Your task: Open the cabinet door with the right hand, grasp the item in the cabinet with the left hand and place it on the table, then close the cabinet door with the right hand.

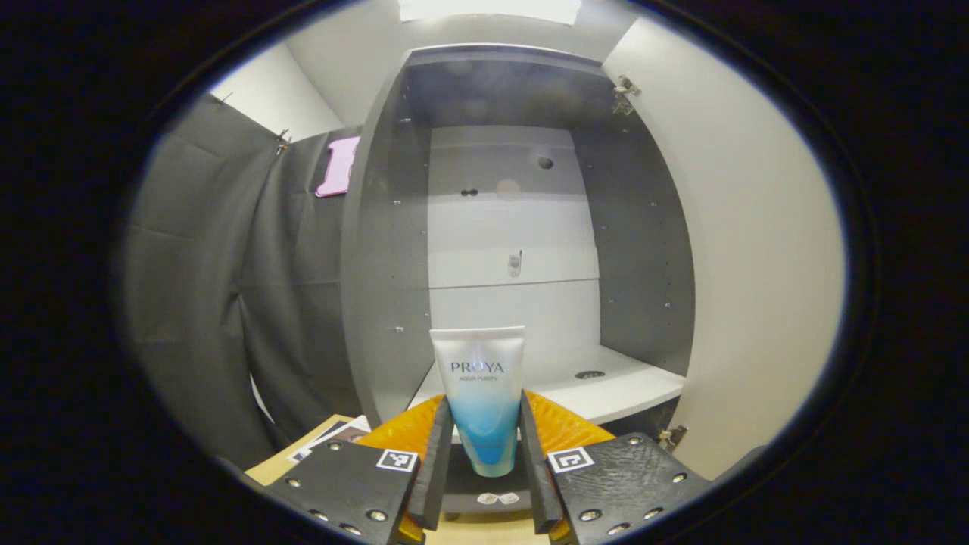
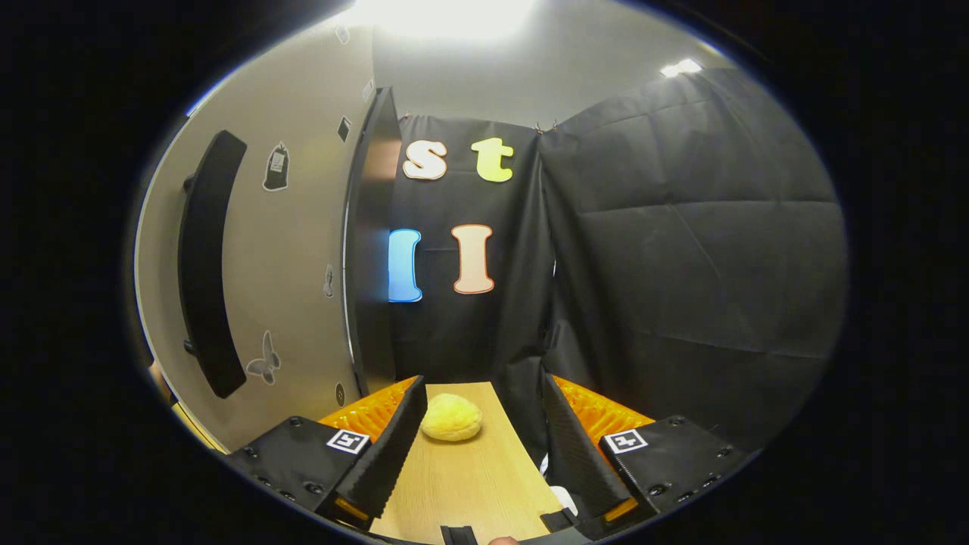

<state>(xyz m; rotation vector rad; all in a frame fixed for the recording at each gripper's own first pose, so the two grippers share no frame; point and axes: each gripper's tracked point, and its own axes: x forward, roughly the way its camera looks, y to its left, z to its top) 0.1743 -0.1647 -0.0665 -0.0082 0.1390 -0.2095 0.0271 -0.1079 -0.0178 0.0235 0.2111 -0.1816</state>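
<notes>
The left gripper [image 1: 484,446] is gripping a white-and-blue cosmetic tube [image 1: 482,397], both fingers pressing its sides, cap end down, in front of the open cabinet [image 1: 515,227]. The tube is hanging just outside the white bottom shelf [image 1: 606,390], near that shelf's front edge. The cabinet door [image 2: 295,257] is standing swung wide, its dark bar handle [image 2: 206,265] facing the right gripper [image 2: 481,446], whose fingers are spread wide over the wooden table [image 2: 469,484], grasping nothing. A yellow bun-like lump [image 2: 451,418] is lying near the table's far edge.
</notes>
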